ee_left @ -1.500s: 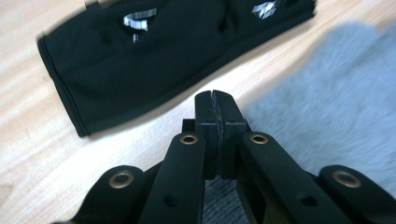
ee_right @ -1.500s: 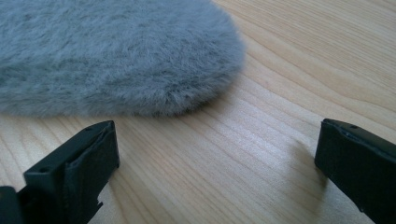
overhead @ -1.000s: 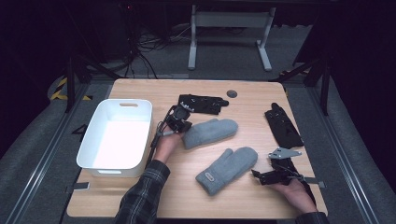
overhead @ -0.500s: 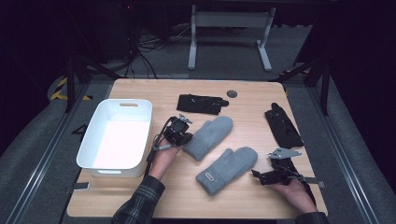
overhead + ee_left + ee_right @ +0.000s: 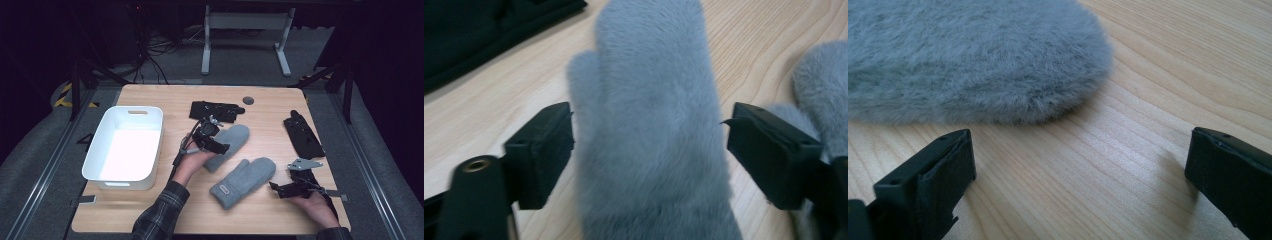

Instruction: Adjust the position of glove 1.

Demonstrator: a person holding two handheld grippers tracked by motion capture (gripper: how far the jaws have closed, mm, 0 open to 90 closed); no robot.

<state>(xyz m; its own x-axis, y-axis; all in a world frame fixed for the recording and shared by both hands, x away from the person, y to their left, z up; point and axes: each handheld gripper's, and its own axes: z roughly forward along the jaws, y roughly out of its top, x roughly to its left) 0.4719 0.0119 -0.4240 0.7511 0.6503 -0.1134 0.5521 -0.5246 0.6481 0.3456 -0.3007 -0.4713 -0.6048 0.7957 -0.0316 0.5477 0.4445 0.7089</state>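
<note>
Two grey fleece mittens lie mid-table: the upper mitten (image 5: 231,137) (image 5: 649,100) and the lower mitten (image 5: 245,179) (image 5: 963,60). My left gripper (image 5: 220,146) (image 5: 649,145) hovers over the upper mitten's cuff end. Its jaws have just been opening and now straddle the mitten, one on each side, with the pads clear of the fleece. My right gripper (image 5: 278,189) (image 5: 1080,165) rests open near the front right edge. Bare wood lies between its jaws, and the lower mitten's rounded tip is just ahead of them.
A white bin (image 5: 100,150) stands at the left of the wooden table (image 5: 270,220). One black glove (image 5: 215,110) lies behind the mittens, another black glove (image 5: 302,135) at the right. A small dark disc (image 5: 248,100) sits near the far edge.
My left gripper has moved right, over the upper mitten's cuff, and its jaws have gone from shut to open. The right gripper has stayed put.
</note>
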